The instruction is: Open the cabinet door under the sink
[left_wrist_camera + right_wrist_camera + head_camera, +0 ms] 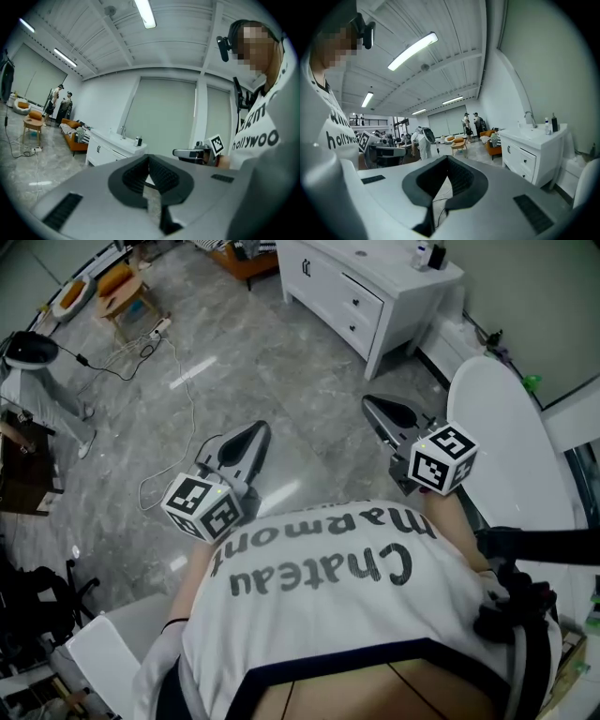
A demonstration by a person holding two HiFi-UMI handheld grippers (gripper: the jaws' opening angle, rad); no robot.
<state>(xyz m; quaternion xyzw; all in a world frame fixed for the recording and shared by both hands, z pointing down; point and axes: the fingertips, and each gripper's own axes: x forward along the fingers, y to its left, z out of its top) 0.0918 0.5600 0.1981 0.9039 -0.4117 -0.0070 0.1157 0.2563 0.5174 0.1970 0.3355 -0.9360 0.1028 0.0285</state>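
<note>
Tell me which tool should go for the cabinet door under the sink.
Right, I'd judge. In the head view the right tool sits nearer the white sink cabinet, which stands ahead toward that side; the left tool is farther off. Both are shut and empty.

Open grey marble-pattern floor (281, 381) runs clear to the white drawer-fronted sink cabinet (361, 301). A white rounded tub (506, 446) crowds the right side, and a thin white cable (192, 413) trails across the floor at the left.
</note>
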